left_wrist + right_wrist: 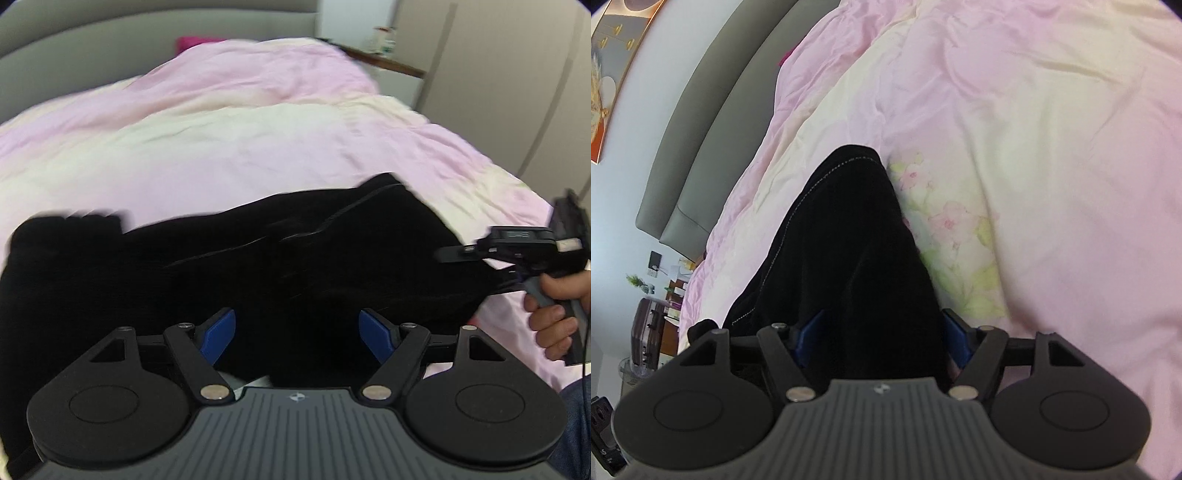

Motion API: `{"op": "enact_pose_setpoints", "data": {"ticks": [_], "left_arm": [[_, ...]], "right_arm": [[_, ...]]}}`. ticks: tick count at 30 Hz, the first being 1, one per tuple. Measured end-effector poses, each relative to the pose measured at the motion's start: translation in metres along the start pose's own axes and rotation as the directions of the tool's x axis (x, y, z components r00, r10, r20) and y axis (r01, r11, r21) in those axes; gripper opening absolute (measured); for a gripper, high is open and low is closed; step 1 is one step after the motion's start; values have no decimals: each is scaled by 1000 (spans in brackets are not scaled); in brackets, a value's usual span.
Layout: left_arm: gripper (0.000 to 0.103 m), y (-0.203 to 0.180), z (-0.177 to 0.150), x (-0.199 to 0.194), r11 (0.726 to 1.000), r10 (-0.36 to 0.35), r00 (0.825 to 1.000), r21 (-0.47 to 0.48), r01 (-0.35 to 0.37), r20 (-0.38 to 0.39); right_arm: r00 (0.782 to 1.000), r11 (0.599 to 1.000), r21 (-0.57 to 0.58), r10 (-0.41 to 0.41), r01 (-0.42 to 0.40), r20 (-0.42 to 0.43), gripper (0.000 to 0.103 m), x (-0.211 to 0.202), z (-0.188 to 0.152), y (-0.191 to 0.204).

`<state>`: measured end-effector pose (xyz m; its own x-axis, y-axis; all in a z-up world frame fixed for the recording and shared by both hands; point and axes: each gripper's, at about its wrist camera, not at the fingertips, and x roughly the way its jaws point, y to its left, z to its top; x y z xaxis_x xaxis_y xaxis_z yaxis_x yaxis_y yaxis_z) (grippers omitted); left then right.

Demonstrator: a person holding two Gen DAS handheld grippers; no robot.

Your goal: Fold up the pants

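Black pants (258, 258) lie bunched in a long strip across the pink and cream duvet (221, 147). My left gripper (298, 334) hovers over their near edge, open, its blue pads (219, 336) wide apart with dark cloth below them. In the right wrist view the pants (849, 240) run away from me, with a pale stitched seam along the left side. My right gripper (881, 338) stands open at their near end, the cloth filling the gap between its blue pads (955, 339). A hand (554, 314) holds that gripper's handle at the strip's right end.
The duvet (1034, 147) has a floral patch beside the pants. A grey padded headboard (713, 147) runs behind the bed. A wooden bedside shelf (384, 61) with small items stands at the back. A pale wardrobe (498, 92) lines the right side.
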<state>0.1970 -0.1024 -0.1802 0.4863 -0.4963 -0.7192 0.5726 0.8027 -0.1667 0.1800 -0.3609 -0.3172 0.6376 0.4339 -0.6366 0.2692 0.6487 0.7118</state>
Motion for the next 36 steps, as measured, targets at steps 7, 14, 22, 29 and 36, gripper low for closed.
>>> {"op": "enact_pose_setpoints", "data": {"ticks": [7,14,22,29,36], "left_arm": [[92,-62,14,53,991,-60,997,117,64,-40],[93,-49,2,85,998,-26,989,48,33,-145],[97,-63,-6,92,997,44,987,64,-35,-154],[96,-59,0,86,999,43,983,32,-38,-178],[92,-41,-2,56,996,-20,993,-86,10,-119]], "right_arm": [[994,992,75,100,-97,-34,66,4,-7,-13],[988,986,89,146,-140,-57,65,11,-11,-20],[989,990,70,129,-123,-78,47,16,-11,-28],[986,987,82,146,-140,-75,34,15,-12,-30],[985,985,-8,170,-170,-5,27,-14,-18,9]]}}
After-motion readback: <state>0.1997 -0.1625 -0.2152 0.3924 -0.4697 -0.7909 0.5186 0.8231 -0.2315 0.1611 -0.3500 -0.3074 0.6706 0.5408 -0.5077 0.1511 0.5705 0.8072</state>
